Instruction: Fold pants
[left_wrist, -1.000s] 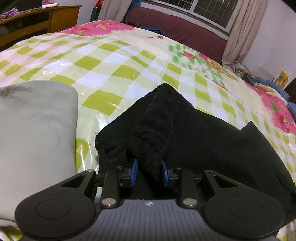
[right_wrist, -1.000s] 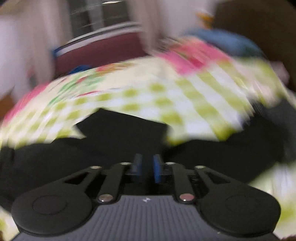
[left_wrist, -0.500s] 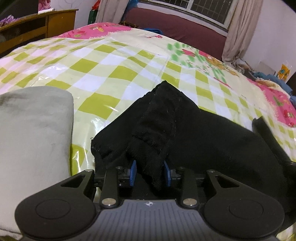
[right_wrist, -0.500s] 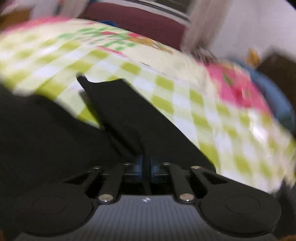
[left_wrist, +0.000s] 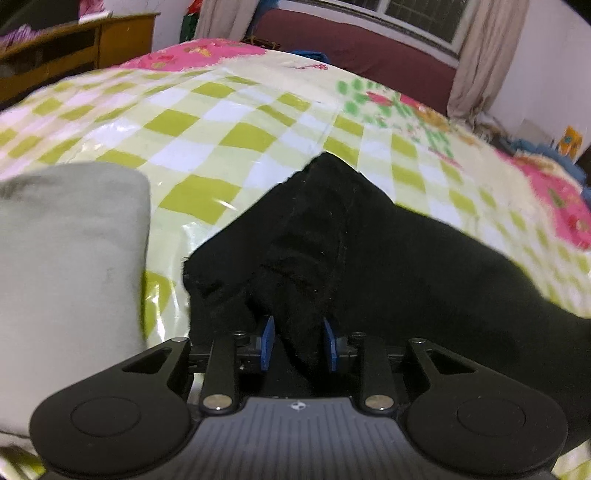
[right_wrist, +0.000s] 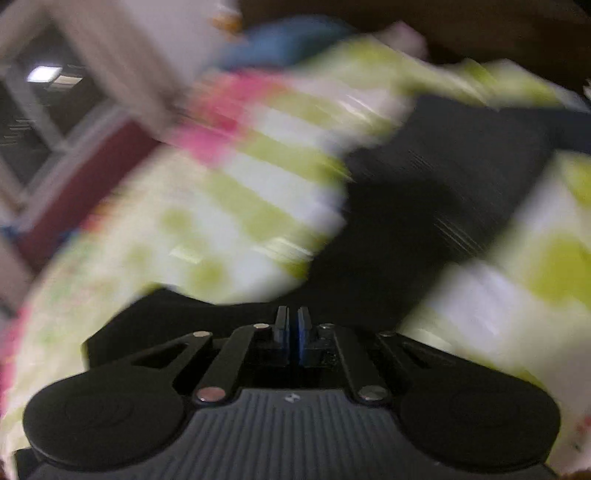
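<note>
Black pants (left_wrist: 369, 251) lie on a bed with a green-and-white checked cover (left_wrist: 229, 122). My left gripper (left_wrist: 299, 341) is shut on a bunched fold of the pants at their left end; black cloth fills the gap between the blue pads. In the right wrist view, which is heavily blurred, my right gripper (right_wrist: 292, 328) has its pads nearly together with the pants (right_wrist: 424, 206) stretching away from it. A thin layer of cloth seems pinched between them.
A folded grey garment (left_wrist: 70, 266) lies left of the pants. A wooden desk (left_wrist: 74, 48) stands at the far left, a maroon sofa (left_wrist: 354, 40) under the window behind the bed. Blue clothes (left_wrist: 546, 147) sit at the far right edge.
My left gripper has kept its hold and barely shifted. My right gripper has swung fast with its end of the pants; the raised corner seen at the right in the left view has left that view.
</note>
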